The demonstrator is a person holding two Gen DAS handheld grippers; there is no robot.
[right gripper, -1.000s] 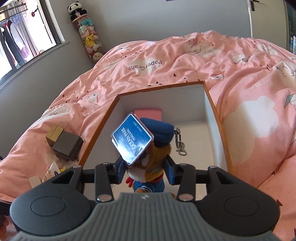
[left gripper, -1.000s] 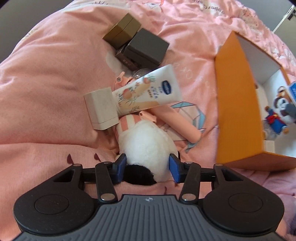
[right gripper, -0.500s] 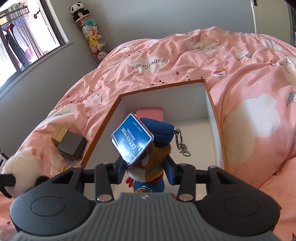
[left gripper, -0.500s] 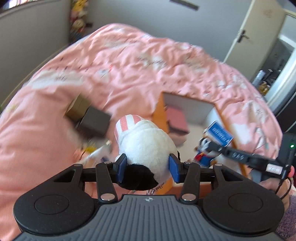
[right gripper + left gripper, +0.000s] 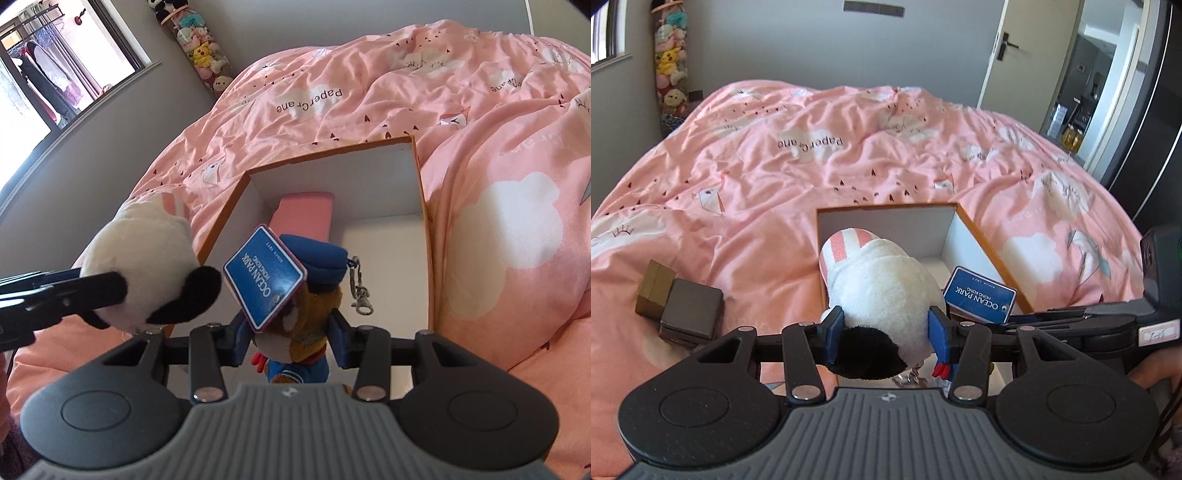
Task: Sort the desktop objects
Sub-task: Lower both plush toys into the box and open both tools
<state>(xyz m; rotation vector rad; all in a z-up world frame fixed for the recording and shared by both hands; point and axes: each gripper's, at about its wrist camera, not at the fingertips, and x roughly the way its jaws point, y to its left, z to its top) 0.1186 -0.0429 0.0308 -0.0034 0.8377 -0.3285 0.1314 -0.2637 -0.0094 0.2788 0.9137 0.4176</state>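
My left gripper [image 5: 885, 334] is shut on a white plush toy [image 5: 882, 288] with black ears and a pink striped part, held in the air at the left rim of an orange box [image 5: 993, 254] with a white inside. The toy also shows in the right wrist view [image 5: 144, 266]. My right gripper [image 5: 291, 341] is shut on a brown plush keychain [image 5: 310, 314] in a blue cap with a blue "Ocean Park" tag [image 5: 264, 277], held over the box [image 5: 421, 192]. A pink flat item [image 5: 304, 214] lies inside the box.
The box sits on a bed with a rumpled pink duvet [image 5: 812, 155]. A dark grey box [image 5: 690, 310] and an olive box [image 5: 653, 288] lie on the duvet to the left. A hanging stack of plush toys [image 5: 670, 74] is by the far wall.
My left gripper has lifted the white plush toy off the pile on the duvet and carried it right, up to the box. My right gripper has stayed over the box with the keychain.
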